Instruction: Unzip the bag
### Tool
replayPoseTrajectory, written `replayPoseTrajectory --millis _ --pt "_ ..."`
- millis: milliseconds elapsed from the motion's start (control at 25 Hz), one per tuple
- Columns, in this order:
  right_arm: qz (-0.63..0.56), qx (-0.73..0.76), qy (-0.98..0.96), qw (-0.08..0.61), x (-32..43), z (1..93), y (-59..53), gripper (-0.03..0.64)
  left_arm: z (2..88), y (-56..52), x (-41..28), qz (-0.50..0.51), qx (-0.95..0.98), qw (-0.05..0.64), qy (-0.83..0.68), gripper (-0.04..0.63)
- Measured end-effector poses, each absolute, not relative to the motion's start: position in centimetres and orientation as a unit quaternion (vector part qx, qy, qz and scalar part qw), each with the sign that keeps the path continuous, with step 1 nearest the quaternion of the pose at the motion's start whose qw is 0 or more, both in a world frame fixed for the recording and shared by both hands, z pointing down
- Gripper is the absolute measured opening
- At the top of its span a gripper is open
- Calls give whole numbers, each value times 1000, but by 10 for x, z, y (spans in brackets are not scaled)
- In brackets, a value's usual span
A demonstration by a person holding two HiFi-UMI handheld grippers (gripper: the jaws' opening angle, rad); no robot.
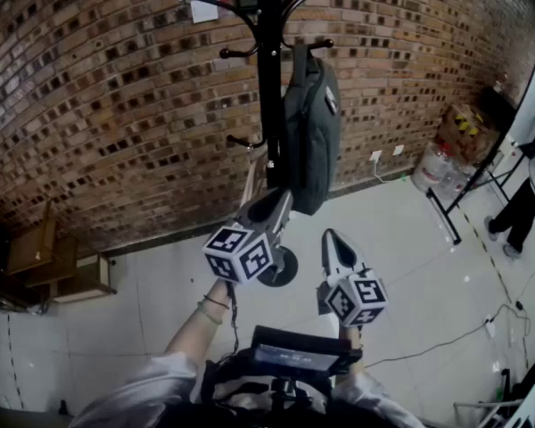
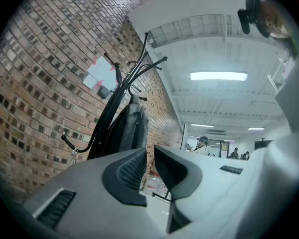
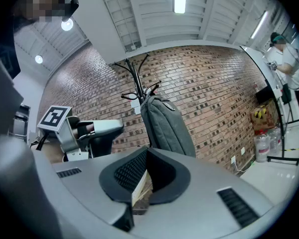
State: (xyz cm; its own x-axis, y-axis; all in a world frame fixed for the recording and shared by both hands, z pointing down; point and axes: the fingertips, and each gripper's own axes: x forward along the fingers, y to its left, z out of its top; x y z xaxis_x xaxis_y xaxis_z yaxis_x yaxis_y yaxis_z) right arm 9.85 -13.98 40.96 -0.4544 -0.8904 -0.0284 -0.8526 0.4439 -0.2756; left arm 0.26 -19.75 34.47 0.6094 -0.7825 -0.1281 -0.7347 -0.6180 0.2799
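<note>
**Bag on stand, both grippers empty**

Grey bag [image 1: 310, 132] hangs from black coat stand [image 1: 269, 78] by the brick wall [image 1: 116, 105]. Left gripper [image 1: 275, 201] is near the bag's lower end, jaws slightly apart, nothing between. Right gripper [image 1: 333, 239] sits lower (apart from the bag), jaws closed, holding nothing.

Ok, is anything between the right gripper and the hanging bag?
Nothing visible. The grey bag hangs straight ahead of the right gripper, with open air between. The left gripper is off to the side, clear of that path.
</note>
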Motion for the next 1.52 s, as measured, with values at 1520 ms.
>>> replayPoseTrajectory --millis 1520 --pt "-112 -535 834 79 110 407 -222 -9 281 -308 37 -103 908 214 -346 118"
